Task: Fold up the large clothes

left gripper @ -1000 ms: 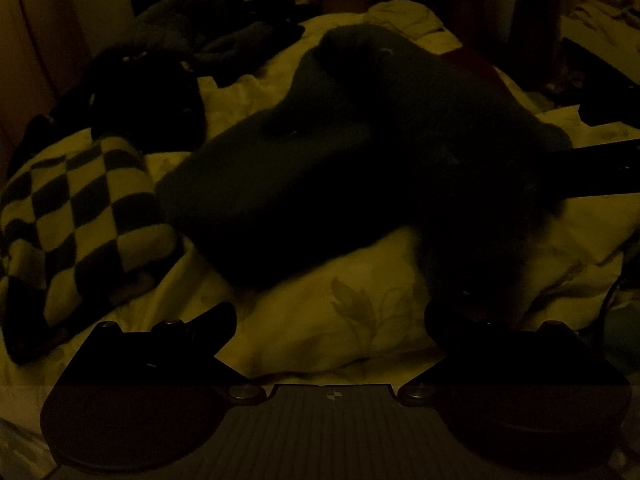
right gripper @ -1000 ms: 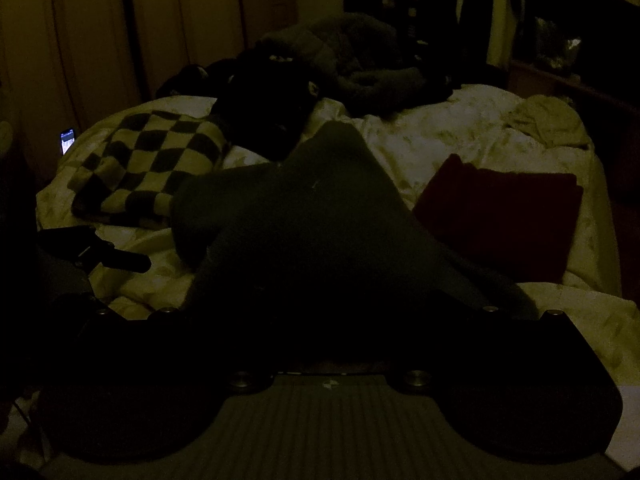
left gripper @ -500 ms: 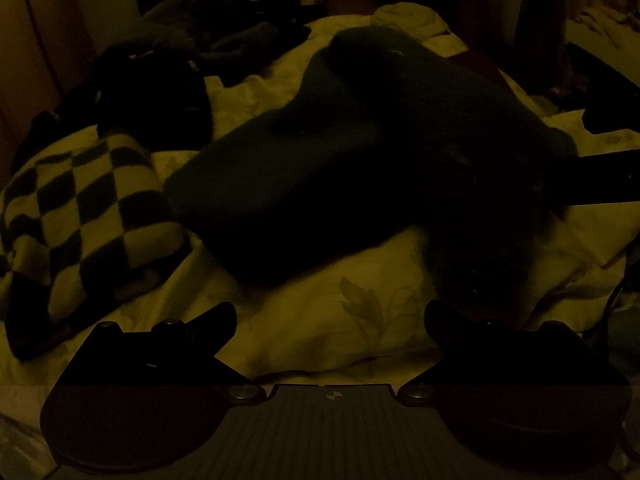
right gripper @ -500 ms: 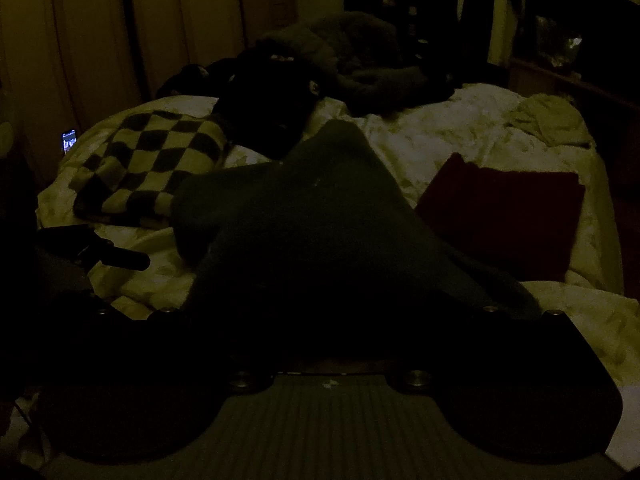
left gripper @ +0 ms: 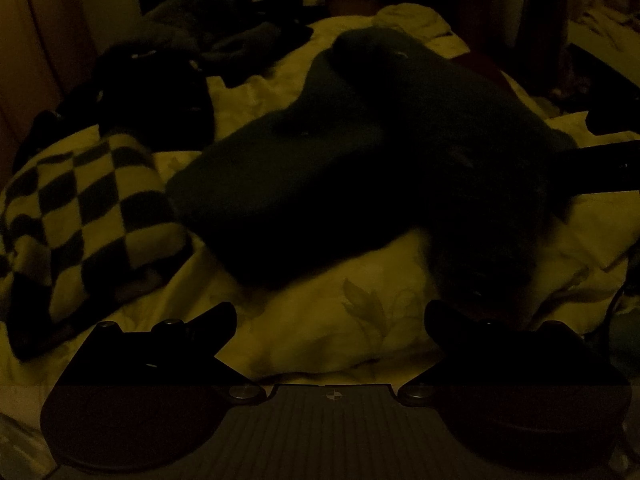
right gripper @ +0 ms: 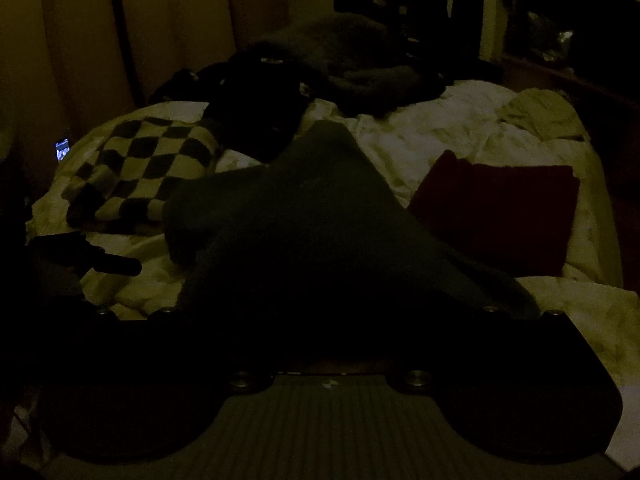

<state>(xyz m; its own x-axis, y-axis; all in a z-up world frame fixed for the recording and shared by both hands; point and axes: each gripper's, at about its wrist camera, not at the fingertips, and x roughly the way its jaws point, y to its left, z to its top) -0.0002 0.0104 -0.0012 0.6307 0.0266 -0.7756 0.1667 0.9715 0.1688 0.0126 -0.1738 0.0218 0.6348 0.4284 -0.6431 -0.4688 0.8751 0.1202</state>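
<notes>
- Our left gripper (left gripper: 330,314): jaws spread, over the pale leaf-print bed cover (left gripper: 360,316).
- Our right gripper (right gripper: 324,332): jaws buried in the large dark fleece garment (right gripper: 320,216); grip unclear.

— What does the room look like?
— Dim, with a yellowish cast. A bed (right gripper: 460,128) with a pale leaf-printed cover (left gripper: 360,312) fills the middle.
— And behind it?
— Tall pale curtain folds (right gripper: 140,28) on the left, dark furniture (right gripper: 568,40) at the far right.
</notes>
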